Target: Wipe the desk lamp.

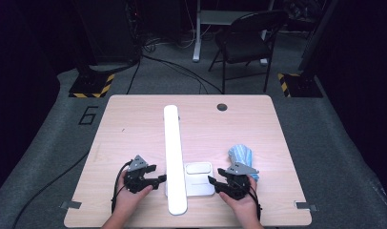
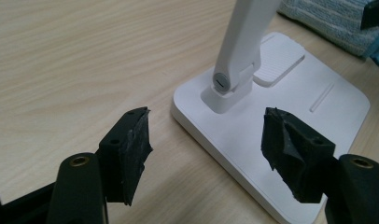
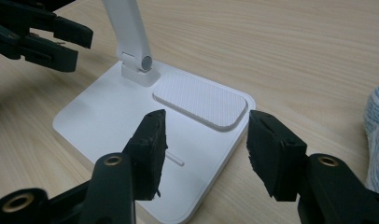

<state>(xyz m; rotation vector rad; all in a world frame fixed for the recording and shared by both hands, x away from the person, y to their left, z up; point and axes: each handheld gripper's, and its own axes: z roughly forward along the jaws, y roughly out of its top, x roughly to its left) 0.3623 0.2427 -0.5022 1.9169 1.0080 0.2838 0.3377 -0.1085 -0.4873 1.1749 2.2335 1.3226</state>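
The white desk lamp (image 1: 175, 162) stands on the near middle of the desk (image 1: 134, 119), its flat base (image 1: 198, 186) resting squarely on the wood and its long arm (image 1: 173, 143) reaching away toward the far edge. Nothing is held at this moment: judging by how things lie, the lamp is set down and both tools hang free of it, so any handling of the lamp (folding the arm, shifting the base, wiping it) is either done or not yet begun, and the pictures do not settle which.

The left tool (image 1: 156, 179) hovers just to the left of the base, jaws spread with only air between them; in the left gripper view its jaws frame the near corner of the base (image 2: 271, 121) and the hinge (image 2: 222, 81) where the arm meets it, close but apart. The right tool (image 1: 215, 181) hovers just to the right of the base, jaws also spread wide and gripping nothing; in the right gripper view they straddle the near edge of the base (image 3: 131, 121) without touching it, with the ribbed pad (image 3: 201, 100) just beyond.

A blue cloth (image 1: 241, 156) lies bunched on the desk at the right, just beyond the right tool and untouched
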